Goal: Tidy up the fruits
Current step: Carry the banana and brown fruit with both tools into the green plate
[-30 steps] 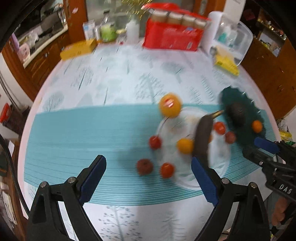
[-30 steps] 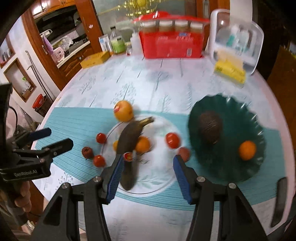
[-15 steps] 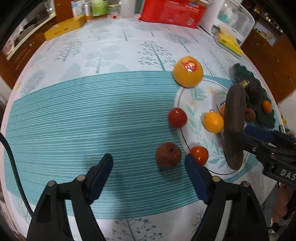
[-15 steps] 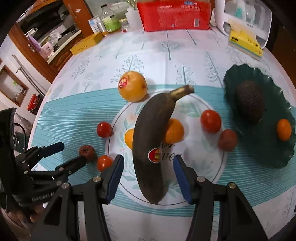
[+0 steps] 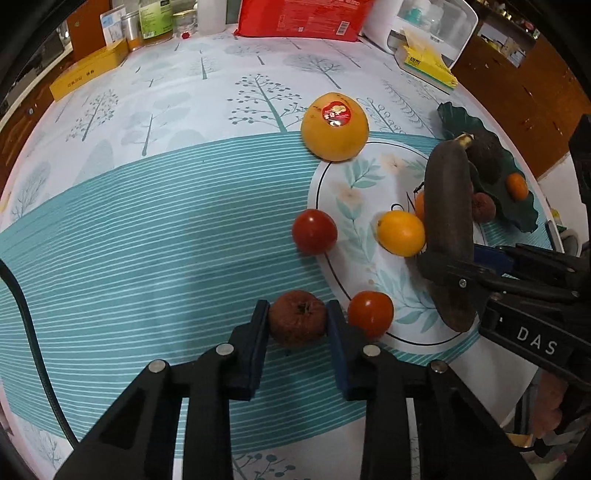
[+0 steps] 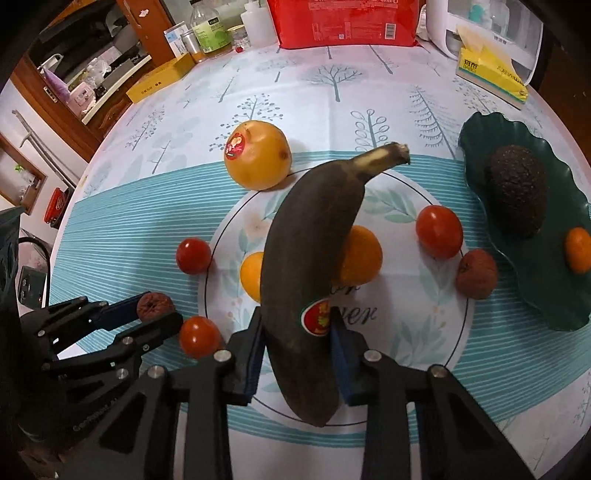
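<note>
My left gripper (image 5: 296,322) is shut on a wrinkled brown fruit (image 5: 297,323) lying on the teal cloth; it also shows in the right wrist view (image 6: 154,305). My right gripper (image 6: 297,334) is shut on a blackened banana (image 6: 314,266) over the white printed circle (image 6: 417,332); the banana also shows in the left wrist view (image 5: 448,236). Around it lie a large orange (image 6: 257,155), red tomatoes (image 6: 439,231) (image 6: 193,255) (image 6: 199,336), small oranges (image 6: 360,254) and a lychee (image 6: 476,273). A dark green plate (image 6: 480,147) at the right holds an avocado (image 6: 517,194) and a mandarin (image 6: 578,249).
At the table's far edge stand a red package (image 6: 343,22), bottles and jars (image 6: 207,29), a yellow box (image 6: 159,83), a tissue pack (image 6: 491,74) and a white container (image 6: 443,26). Wooden cabinets lie beyond the left edge.
Both grippers moved down and forward. My left gripper closed on the brown fruit, and my right gripper closed on the banana.
</note>
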A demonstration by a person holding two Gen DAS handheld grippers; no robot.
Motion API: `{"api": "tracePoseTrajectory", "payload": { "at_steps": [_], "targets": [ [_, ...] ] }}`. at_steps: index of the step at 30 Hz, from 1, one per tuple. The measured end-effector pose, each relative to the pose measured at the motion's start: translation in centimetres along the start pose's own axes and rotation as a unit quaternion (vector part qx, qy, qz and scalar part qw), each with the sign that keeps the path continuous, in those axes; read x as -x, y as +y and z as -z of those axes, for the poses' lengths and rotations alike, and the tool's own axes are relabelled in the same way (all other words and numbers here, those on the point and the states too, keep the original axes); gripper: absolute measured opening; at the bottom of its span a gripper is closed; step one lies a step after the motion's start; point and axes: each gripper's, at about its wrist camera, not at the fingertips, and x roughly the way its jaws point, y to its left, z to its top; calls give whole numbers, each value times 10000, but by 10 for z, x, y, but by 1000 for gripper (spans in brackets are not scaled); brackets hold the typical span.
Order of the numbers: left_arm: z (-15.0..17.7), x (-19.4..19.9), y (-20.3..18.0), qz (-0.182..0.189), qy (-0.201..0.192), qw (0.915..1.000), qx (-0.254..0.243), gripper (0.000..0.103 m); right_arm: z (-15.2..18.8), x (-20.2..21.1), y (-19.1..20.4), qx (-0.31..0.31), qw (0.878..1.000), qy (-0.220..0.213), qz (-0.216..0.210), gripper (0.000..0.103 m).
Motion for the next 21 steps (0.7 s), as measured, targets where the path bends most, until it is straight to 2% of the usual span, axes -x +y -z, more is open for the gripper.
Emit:
{"api": "tracePoseTrajectory", "payload": {
  "at_steps": [14, 21],
  "targets": [
    [-4, 37, -14, -72, -382, 9992, -68, 28, 12, 34, -1, 176, 9991, -356, -150, 31],
    [-7, 62, -39, -61, -589, 9981, -181, 28, 18, 66, -10, 166, 9976, -626, -259, 31]
  ]
}}
